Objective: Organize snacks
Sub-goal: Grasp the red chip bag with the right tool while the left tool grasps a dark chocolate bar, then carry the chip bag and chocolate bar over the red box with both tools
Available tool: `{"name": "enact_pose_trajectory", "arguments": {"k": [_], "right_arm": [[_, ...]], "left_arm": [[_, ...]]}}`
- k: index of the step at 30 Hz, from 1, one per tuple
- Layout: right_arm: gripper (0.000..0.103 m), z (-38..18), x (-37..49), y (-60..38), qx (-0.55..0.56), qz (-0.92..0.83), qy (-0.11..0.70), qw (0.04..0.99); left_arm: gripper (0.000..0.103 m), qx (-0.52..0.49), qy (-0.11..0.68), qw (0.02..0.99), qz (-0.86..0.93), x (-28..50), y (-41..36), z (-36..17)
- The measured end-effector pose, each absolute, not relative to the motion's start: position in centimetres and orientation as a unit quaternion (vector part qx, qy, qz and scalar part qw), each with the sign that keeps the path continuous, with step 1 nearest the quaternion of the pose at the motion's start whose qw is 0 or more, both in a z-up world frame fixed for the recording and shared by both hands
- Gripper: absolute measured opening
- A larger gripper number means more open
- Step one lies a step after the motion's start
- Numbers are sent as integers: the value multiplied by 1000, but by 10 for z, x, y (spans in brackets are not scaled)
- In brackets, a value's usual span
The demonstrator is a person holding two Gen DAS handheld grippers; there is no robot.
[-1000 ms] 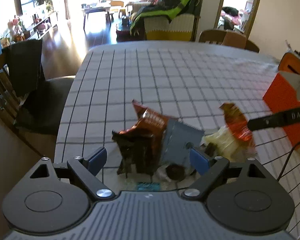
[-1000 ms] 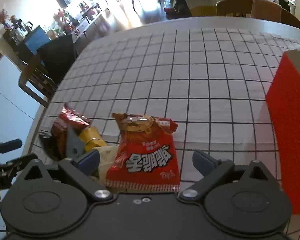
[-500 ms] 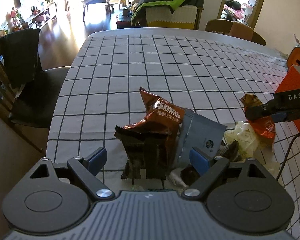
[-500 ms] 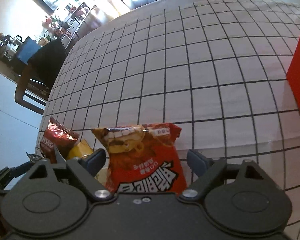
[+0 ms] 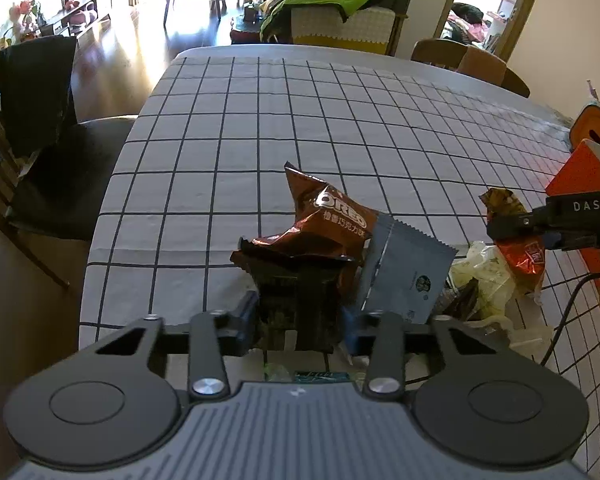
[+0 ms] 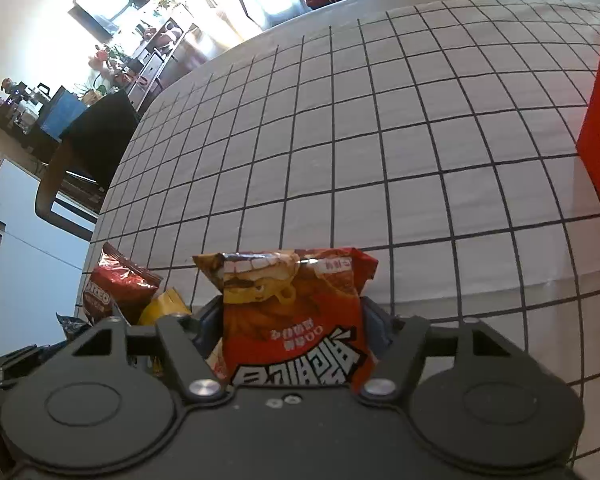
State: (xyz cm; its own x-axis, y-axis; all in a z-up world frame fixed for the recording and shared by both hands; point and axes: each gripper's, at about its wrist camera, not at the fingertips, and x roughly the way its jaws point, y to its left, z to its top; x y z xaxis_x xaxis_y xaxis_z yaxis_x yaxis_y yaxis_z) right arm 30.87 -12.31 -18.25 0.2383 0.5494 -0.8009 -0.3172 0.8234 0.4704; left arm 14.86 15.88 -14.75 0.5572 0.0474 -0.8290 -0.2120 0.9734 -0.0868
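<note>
Both claws are closing: the left claw (image 5: 298,322) pinches the dark packet (image 5: 296,300), the right claw (image 6: 290,328) the red snack bag (image 6: 296,320). Light, crinkly, slippery film; mid-body holds look soundest, Oreo bag (image 5: 328,220) at twelve o'clock.

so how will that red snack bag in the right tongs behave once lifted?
The red snack bag looks puffy and crinkled, so probably light and soft: it may buckle as the right tongs close on it. Its film looks glossy, so it could slip. Contents are likely crushable.

The table (image 5: 300,128) wears white cloth gridded with black lines. The Oreo packet (image 5: 332,216) is glossy brown, its neighbour sachet (image 5: 404,276) grey-blue, the snack bag (image 6: 296,320) red and yellow.
</note>
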Motion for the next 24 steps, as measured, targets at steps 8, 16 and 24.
{"name": "enact_pose_trajectory", "arguments": {"k": [8,16,24], "right_arm": [[62,-169,294,-123,93,268,528,801],[61,-148,275,-139,89,266,504,817],[61,-115,252,-158,61,263,479,835]], "left_arm": [[32,-91,459,881,75,144,158,-146],[32,-108,448,884,74,136,153,-128],[32,-111,440,888,73,126,135,-101]]}}
